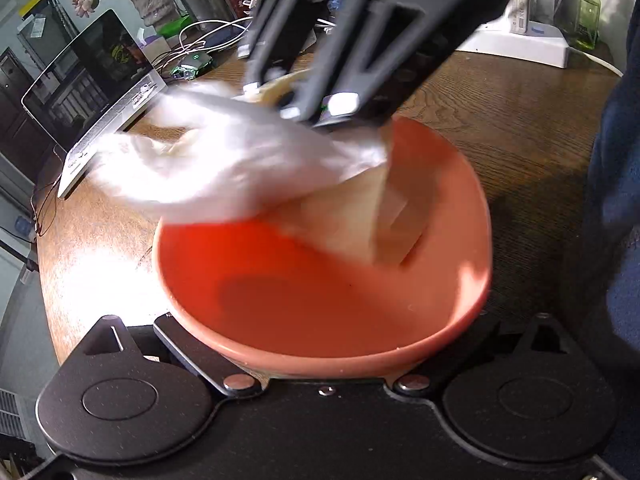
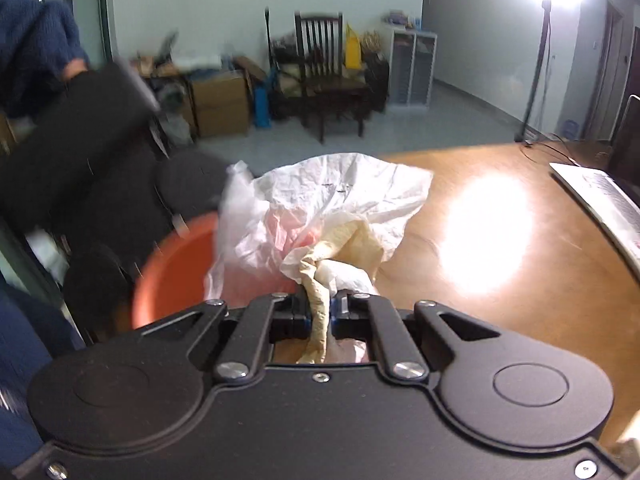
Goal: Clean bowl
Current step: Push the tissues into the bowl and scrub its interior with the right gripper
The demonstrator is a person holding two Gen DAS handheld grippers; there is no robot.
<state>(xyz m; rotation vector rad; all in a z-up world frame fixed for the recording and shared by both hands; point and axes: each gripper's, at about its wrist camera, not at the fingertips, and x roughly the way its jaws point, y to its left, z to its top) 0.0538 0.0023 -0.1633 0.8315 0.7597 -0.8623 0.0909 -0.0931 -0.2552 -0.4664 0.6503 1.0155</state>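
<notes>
An orange bowl [image 1: 320, 296] sits on the wooden table, and my left gripper [image 1: 320, 376] is shut on its near rim. My right gripper [image 1: 316, 108] reaches in from above, shut on a crumpled white and yellowish cloth [image 1: 240, 160] that hangs into the bowl's far side. In the right wrist view my right gripper [image 2: 320, 314] pinches the cloth [image 2: 332, 216] between its fingers, with the bowl [image 2: 176, 276] below at the left. The cloth is blurred in the left wrist view.
An open laptop [image 1: 100, 92] stands at the table's far left, also at the right edge of the right wrist view [image 2: 600, 196]. Cables, a mouse [image 1: 196, 65], a vase and a white box [image 1: 520, 46] crowd the back. A person's blue sleeve [image 1: 616, 200] is at the right.
</notes>
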